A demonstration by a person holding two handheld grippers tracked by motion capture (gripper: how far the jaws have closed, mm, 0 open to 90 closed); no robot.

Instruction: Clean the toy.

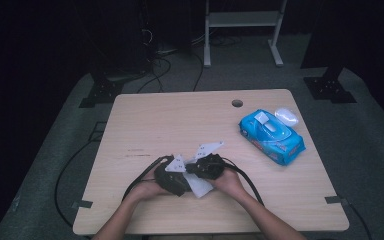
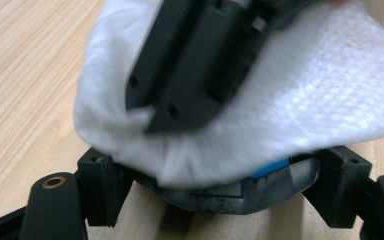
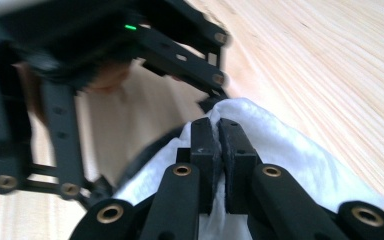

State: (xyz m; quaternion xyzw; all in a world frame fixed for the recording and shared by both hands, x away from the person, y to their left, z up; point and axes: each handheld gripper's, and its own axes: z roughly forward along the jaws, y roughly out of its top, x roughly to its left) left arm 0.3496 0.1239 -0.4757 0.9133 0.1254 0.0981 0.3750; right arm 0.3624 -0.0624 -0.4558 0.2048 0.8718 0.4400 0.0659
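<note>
On our left, the left gripper (image 1: 176,176) has its jaws set around a dark, rounded object (image 2: 230,192) with a blue mark on it; they stand wide on either side of it, and from the left gripper view we judge they grip it, though the contact itself is hidden under the cloth. Draped over the top of that object, just ahead of the left fingers, lies the white wipe (image 2: 300,100), bunched and folded at its near edge. To the right, the right gripper (image 3: 219,131) is clenched on the wipe, the fabric pinched thin between its two pads and billowing out to either side of them. We read the step as rubbing the held object clean with the wipe. To do it well, we should keep the left hand steady as an anvil, keep the pinch near the edge of the wipe so a broad flap trails beneath the right fingers, and draw that flap across the surface in short strokes, not letting the hard jaw tips scrape it. Far right, well apart from both grippers, sits the blue wipes pack (image 1: 271,136).
</note>
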